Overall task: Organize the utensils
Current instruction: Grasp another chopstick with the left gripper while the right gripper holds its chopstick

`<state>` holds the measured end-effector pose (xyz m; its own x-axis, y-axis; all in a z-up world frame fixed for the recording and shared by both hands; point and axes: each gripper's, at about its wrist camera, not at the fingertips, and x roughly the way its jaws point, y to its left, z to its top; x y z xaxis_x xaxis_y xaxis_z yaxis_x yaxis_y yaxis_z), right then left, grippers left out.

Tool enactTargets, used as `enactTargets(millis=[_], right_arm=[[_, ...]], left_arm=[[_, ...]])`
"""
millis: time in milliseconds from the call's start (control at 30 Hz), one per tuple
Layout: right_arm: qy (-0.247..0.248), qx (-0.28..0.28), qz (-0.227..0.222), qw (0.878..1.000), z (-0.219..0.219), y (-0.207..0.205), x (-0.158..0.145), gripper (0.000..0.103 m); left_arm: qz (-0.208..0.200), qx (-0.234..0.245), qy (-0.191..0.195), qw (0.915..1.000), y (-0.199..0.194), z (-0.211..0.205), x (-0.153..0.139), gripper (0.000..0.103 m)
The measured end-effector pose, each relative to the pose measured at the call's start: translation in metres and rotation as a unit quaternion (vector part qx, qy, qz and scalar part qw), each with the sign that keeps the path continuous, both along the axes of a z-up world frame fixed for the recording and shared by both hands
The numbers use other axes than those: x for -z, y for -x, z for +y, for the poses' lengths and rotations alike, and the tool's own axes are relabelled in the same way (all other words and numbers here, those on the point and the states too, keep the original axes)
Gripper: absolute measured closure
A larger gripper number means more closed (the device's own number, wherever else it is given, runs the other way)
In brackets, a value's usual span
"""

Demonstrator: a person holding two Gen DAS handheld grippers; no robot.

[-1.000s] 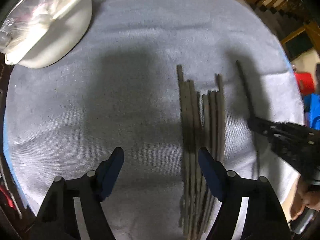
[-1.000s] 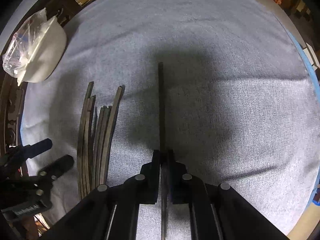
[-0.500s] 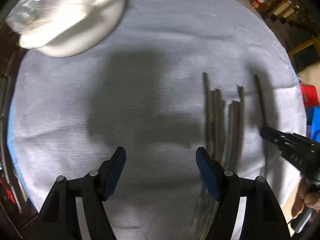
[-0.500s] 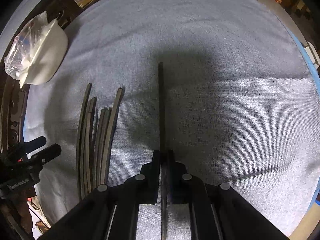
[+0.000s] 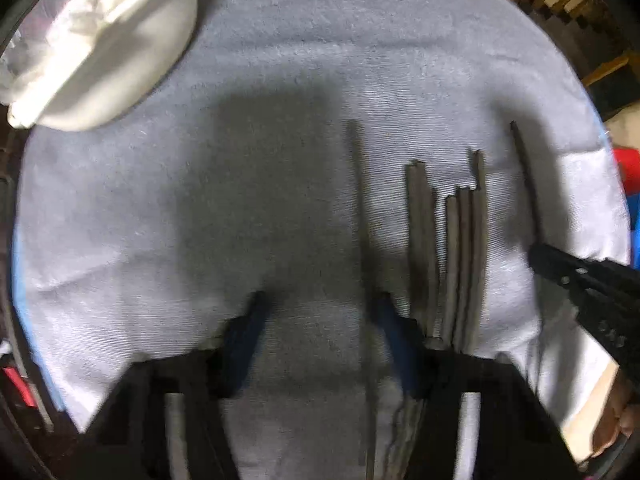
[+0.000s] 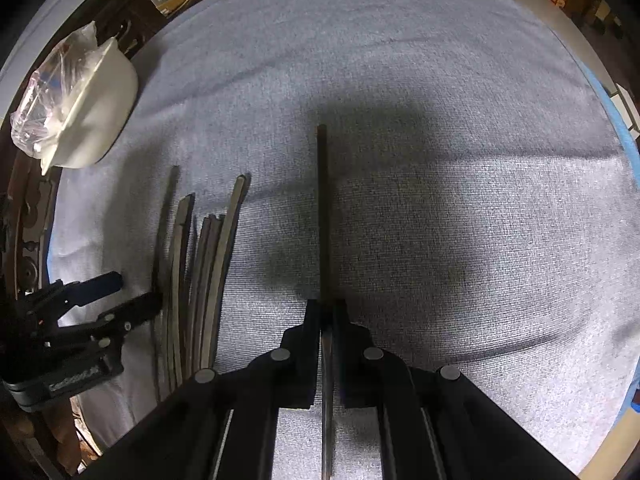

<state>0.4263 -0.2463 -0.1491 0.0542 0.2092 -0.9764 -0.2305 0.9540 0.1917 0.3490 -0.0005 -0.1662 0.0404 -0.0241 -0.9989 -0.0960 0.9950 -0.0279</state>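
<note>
Several dark chopsticks lie side by side on a grey-blue cloth; they also show in the right wrist view. My left gripper is open and low over the cloth, with one separate chopstick running just inside its right finger. My right gripper is shut on a single chopstick that points straight ahead, right of the pile. In the left wrist view, the right gripper and its chopstick appear at the right.
A white bowl with a clear plastic bag in it stands at the far left of the cloth; it also shows in the right wrist view. Dark wooden furniture lies beyond the table's left edge. The cloth's near edge is close behind both grippers.
My left gripper has moved right and down toward the pile, its jaws narrower than before. One chopstick now lies apart from the pile. My right gripper has held still with its chopstick.
</note>
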Motion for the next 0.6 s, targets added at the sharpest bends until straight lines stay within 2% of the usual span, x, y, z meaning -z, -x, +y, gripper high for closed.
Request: enactTargets(millis=[33,67,133,367,467,533,567,600], right_arm=[[0.000,0.001,0.001,1.000,0.001,0.000,0.000,0.094],[0.001,0.001,0.002,1.000,0.002,0.000,0.000,0.094],[0.005,0.000,0.005,1.000,0.004,-0.001,0.001,0.094],[0.012,-0.006,0.025,1.000,0.008,0.000,0.001,0.095],[0.013,-0.005,0.033,0.999,0.010,-0.003,0.002,0.093],[0.009,0.002,0.044,0.999,0.007,-0.011,0.002,0.093],[0.009,0.005,0.047,0.999,0.008,-0.013,0.002,0.093],[0.011,0.004,0.047,0.999,0.009,-0.015,0.002,0.092]], left_arm=[[0.005,0.001,0.002,1.0000,-0.002,0.001,-0.001,0.080],[0.013,-0.001,0.010,0.9999,-0.008,-0.004,-0.009,0.095],[0.032,-0.005,0.045,0.9985,-0.010,0.005,-0.005,0.097],[0.057,0.002,0.054,0.9969,-0.018,0.022,0.003,0.097],[0.058,0.004,0.049,0.9971,-0.030,0.022,0.001,0.094],[0.057,0.005,0.053,0.9970,-0.043,0.019,0.002,0.081],[0.056,0.003,0.059,0.9967,-0.046,0.013,0.000,0.071],[0.053,0.006,0.057,0.9969,-0.049,0.010,0.000,0.071]])
